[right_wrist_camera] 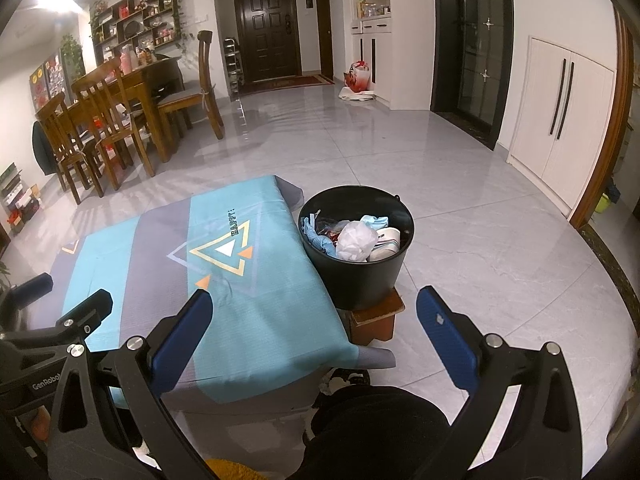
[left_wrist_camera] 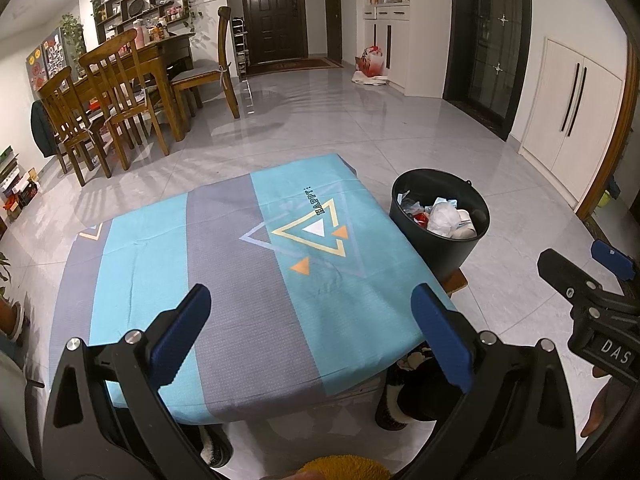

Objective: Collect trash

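**Both claws empty, trash already in the bucket**

The left claw (left_wrist_camera: pixel 310 334) hangs at the bottom of its frame with its blue pads spread wide and nothing between them; below it lies the cloth-covered surface (left_wrist_camera: pixel 224 264), striped teal and grey with a triangle print. The right claw (right_wrist_camera: pixel 314 338) is just as wide open and equally empty, low in its own frame over the near right corner of the surface.

No loose litter shows anywhere on the cloth. The trash (right_wrist_camera: pixel 356 238), a crumpled white wad with blue scraps and what looks like a cup, sits inside the black bucket (right_wrist_camera: pixel 360 280), right of centre in the right wrist view. The bucket stands on a small wooden stool (right_wrist_camera: pixel 376 318), close against the right edge of the surface. By this evidence the collecting looks close to finished, though the floor under the surface is hidden.

The risks from here, as I judge them:

- The bucket is perched on a stool with a narrower top than the bucket is wide. A sideways knock from the right claw could tip it and spill the contents onto the tiled floor (right_wrist_camera: pixel 480 240).
- The pile rises near the rim. Pressing more in carelessly might push the white wad over the edge.
- The cloth drapes loose, so a claw dragging across it could pull it.
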The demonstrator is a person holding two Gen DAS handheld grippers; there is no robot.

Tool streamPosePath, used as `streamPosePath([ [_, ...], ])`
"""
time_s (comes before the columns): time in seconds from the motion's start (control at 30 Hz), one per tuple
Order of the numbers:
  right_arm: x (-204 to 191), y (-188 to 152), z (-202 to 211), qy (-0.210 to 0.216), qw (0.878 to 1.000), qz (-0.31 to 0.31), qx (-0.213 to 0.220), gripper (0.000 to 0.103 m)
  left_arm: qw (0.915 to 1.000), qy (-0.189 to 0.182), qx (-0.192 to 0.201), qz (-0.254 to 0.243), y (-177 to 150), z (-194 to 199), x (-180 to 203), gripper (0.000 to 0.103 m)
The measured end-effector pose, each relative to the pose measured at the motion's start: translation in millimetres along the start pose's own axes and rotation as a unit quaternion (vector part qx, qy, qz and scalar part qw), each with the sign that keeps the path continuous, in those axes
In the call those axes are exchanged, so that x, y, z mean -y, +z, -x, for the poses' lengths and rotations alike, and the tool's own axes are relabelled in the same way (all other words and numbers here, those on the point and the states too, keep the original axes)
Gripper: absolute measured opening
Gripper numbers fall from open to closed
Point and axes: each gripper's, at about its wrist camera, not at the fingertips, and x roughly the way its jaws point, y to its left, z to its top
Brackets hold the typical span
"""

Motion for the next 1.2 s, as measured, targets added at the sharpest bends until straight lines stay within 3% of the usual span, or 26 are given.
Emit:
streamPosePath([
  [1.2, -3.6, 1.2, 3.9, 0.002, 1.0, 0.002, 0.002, 0.1, 1.0, 0.0, 0.0, 0.001, -1.1, 0.4, -0.9, 0.1],
])
